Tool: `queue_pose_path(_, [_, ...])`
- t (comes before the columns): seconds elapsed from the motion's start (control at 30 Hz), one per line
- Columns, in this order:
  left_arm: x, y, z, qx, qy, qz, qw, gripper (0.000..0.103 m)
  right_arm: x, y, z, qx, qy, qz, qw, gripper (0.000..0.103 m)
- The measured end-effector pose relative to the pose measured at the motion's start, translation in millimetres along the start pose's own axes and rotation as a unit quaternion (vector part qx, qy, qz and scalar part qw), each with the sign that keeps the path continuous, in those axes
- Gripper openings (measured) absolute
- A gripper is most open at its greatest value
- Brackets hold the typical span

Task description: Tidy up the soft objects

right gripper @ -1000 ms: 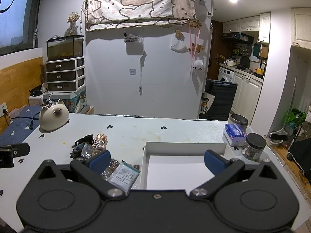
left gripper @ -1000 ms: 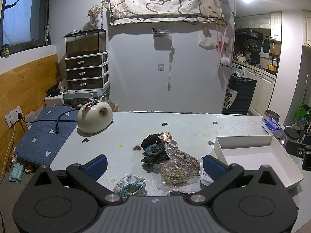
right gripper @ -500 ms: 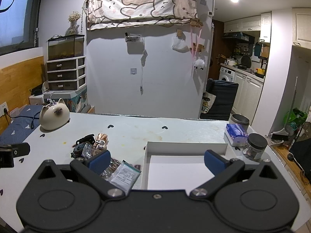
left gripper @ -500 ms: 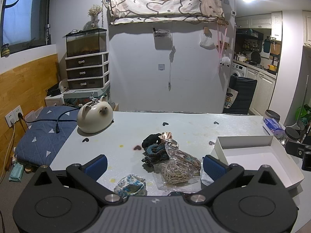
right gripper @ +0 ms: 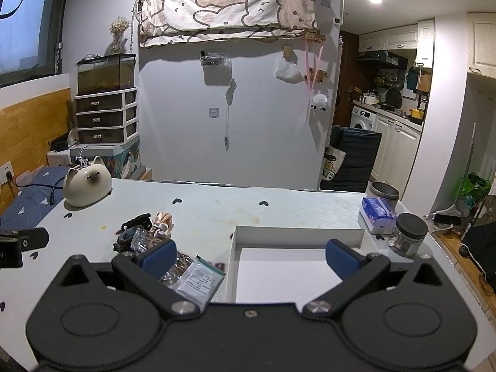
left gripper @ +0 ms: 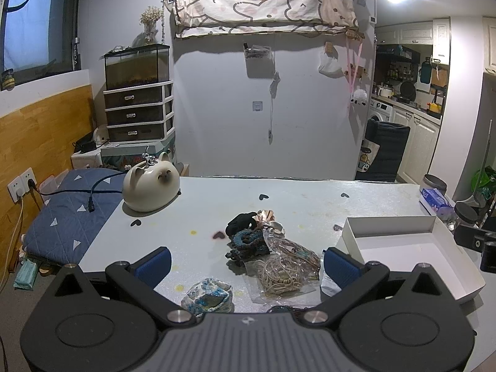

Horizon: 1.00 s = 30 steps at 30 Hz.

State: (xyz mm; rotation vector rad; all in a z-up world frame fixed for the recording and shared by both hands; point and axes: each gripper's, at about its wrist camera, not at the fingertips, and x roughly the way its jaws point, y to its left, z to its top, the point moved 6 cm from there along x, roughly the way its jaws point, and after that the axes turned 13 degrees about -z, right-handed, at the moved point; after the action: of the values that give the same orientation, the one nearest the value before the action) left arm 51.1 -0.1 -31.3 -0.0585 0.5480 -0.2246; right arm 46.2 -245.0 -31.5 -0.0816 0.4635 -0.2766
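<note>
A pile of soft items lies mid-table: a black scrunchie [left gripper: 240, 220], a pink satin scrunchie [left gripper: 269, 219], a dark teal knitted piece [left gripper: 248, 243] and a clear bag of beige cords [left gripper: 280, 274]. A blue-and-white fabric scrunchie [left gripper: 208, 294] lies nearest, between my left fingers. My left gripper [left gripper: 246, 265] is open and empty above the near edge. An empty white box [right gripper: 294, 257] sits at the right. My right gripper [right gripper: 251, 255] is open and empty over the box's near side. The pile [right gripper: 145, 232] shows left of it, with a small white packet [right gripper: 198, 282].
A cream cat-shaped ornament [left gripper: 151, 186] stands at the far left of the table [left gripper: 294, 198]. A tissue pack [right gripper: 378, 214], a metal tin [right gripper: 384, 190] and a black-lidded glass jar [right gripper: 409, 232] stand at the right edge. A blue mattress [left gripper: 68, 214] lies left of the table.
Both views have shifted very slightly; nothing on the table has moved and both grippers stay open.
</note>
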Motion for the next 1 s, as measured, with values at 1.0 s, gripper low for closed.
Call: queue_pose_path(1.0, [-0.7,4.6,0.9,-0.004,0.004,-0.002,1.0,0.103,3.0,2.9,-1.5,0.0,0.0,0.004,1.0,0.103])
